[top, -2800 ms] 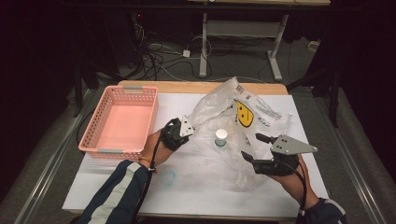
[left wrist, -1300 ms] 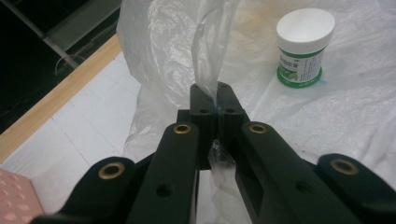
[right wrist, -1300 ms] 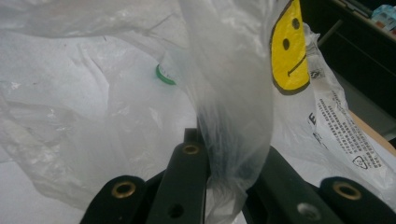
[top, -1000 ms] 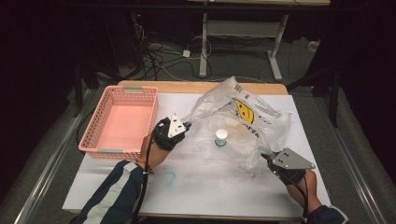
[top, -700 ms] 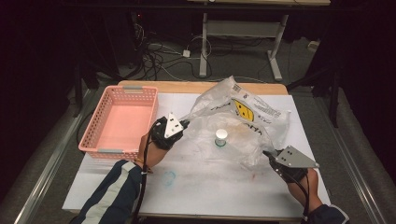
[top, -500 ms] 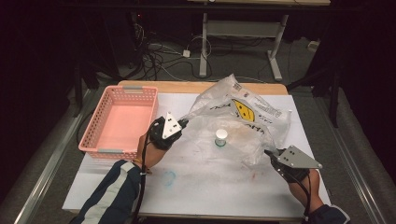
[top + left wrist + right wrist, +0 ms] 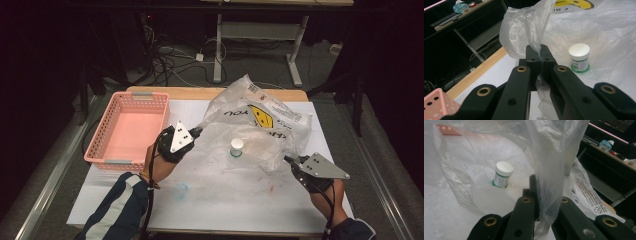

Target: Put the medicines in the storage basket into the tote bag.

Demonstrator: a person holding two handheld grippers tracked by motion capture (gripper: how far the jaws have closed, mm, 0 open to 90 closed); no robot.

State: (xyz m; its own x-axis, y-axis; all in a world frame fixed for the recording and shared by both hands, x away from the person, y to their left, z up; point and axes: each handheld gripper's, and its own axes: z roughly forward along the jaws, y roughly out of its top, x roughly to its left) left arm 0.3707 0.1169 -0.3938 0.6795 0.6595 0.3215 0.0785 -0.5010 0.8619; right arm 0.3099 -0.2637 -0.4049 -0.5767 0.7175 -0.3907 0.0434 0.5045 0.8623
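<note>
A thin film edge of the bag (image 7: 260,125) is pinched in the closed left gripper (image 7: 196,131); the opposite edge is clamped in the closed right gripper (image 7: 289,161). The bag is judged light, limp and slippery, best held at its mouth edges. Between the grippers, a jar (image 7: 579,57) is seen sharply in the gripper views; the basket (image 7: 100,137) beside the left gripper is shown whole from above.

Black tongs (image 7: 195,131) w/ grey triangular plates, brass rivets; navy white-striped sleeve (image 7: 120,202).

Dark room, grey floor (image 7: 260,67), tangled cables (image 7: 167,62), desk frame (image 7: 255,37)
</note>
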